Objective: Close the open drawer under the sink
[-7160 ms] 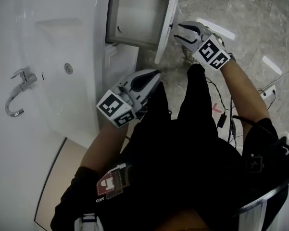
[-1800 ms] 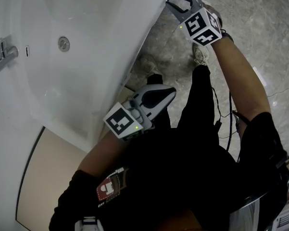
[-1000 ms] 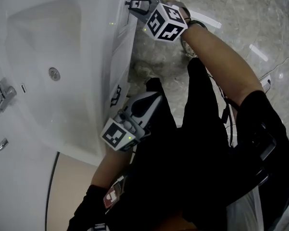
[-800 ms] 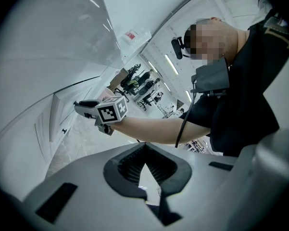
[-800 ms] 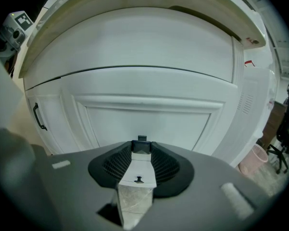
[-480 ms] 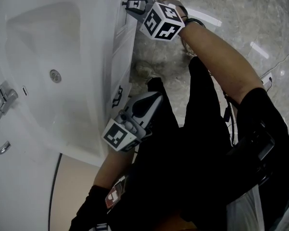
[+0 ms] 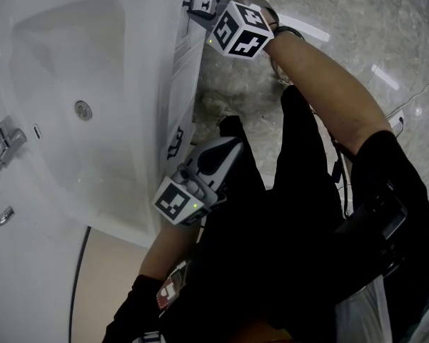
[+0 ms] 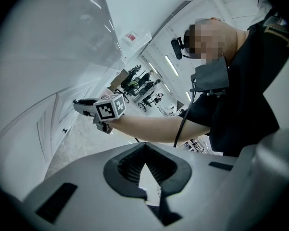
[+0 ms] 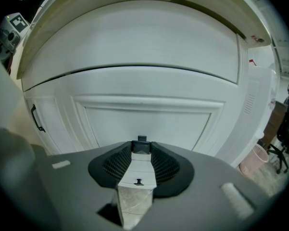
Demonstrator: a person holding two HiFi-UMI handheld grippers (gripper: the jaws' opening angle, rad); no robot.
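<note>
While the drawer [image 7: 188,48] sits shut, its white front level with the cabinet face under the sink [image 7: 64,84] in the upper left of the head view, the right gripper [image 7: 198,4] is against it at the top of the frame. Its jaws stand wide apart with the drawer's small black handle [image 9: 142,147] between their tips. The left gripper [image 7: 230,147] hangs mid-frame with its jaws together on nothing, near the cabinet's lower black handle [image 7: 175,143].

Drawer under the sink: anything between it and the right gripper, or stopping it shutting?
Nothing visible. The right gripper is at the drawer front, its dark handle between the open jaws; the front looks flush.
</note>
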